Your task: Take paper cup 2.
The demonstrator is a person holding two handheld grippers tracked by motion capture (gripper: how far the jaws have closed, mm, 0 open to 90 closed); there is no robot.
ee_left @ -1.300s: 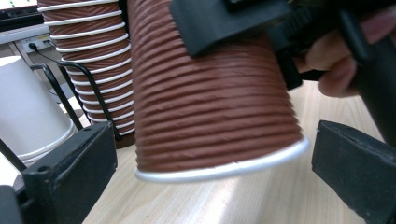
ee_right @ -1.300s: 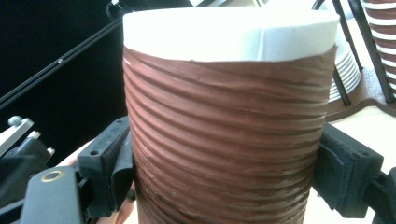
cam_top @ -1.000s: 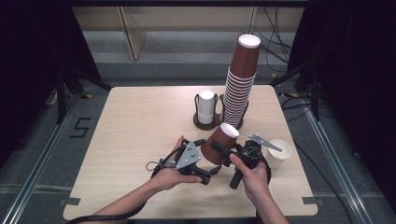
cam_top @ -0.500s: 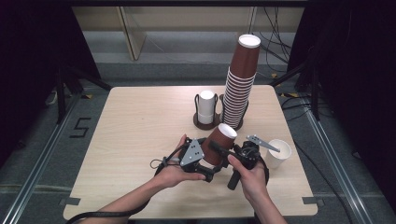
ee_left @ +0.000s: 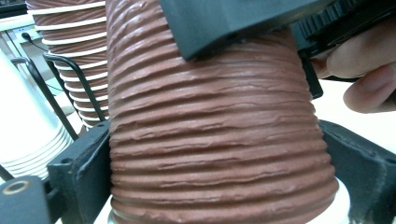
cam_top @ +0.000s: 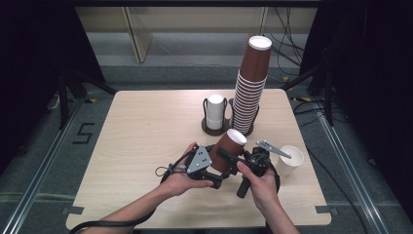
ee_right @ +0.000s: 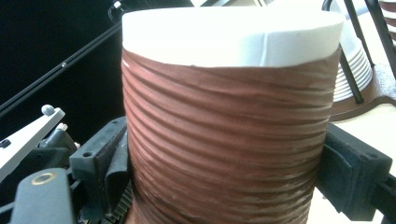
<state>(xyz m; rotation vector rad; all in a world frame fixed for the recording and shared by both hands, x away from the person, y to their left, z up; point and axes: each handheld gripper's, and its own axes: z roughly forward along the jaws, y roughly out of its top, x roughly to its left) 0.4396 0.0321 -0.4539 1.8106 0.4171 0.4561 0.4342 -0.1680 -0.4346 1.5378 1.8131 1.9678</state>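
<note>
So the person's got one ribbed brown cup (cam_top: 228,150) tipped over between both tools. The left gripper (ee_left: 215,154) has just been closing, its fingers (ee_left: 81,172) hugging the cup near its wide end. The right gripper (ee_right: 224,163) clamps farther up and has just been loosening. My guess: they're pulling stuck cups apart, hence two grips on one cup, with the tall stack (cam_top: 251,92) just beyond.

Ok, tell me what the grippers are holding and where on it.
Both hold one brown ribbed paper cup, upside down: the left gripper across its wide rim end, the right gripper around its side wall.
</note>
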